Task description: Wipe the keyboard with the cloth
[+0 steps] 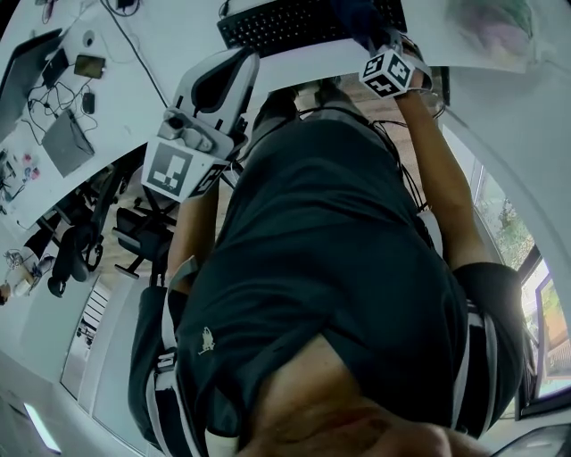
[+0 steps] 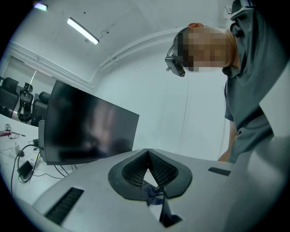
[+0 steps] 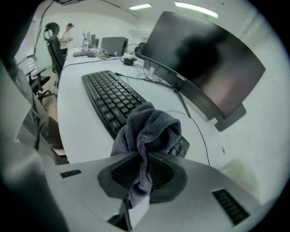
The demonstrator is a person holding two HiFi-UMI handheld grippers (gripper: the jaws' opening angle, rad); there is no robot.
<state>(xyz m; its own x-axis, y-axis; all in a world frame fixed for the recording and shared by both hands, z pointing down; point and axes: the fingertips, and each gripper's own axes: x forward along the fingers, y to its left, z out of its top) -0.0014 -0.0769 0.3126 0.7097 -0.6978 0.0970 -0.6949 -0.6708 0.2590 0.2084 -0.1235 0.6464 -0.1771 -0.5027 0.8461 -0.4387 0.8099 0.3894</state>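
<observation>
A black keyboard (image 3: 111,97) lies on the white desk (image 3: 77,118) in front of a dark monitor (image 3: 204,59). My right gripper (image 3: 142,156) is shut on a bunched grey-blue cloth (image 3: 147,129), which hangs over the keyboard's near right end. In the head view the keyboard (image 1: 294,22) is at the top, with the cloth (image 1: 361,20) on its right part and the right gripper's marker cube (image 1: 390,71) just below. My left gripper (image 2: 147,153) is shut with nothing in it, held off the desk beside the person's body and pointing roughly level.
A cable (image 3: 195,122) runs across the desk behind the keyboard. A second monitor (image 2: 86,127) stands on another desk. Office chairs (image 1: 134,232) and a desk with devices (image 1: 67,134) are at the left. A person (image 3: 68,34) stands far back.
</observation>
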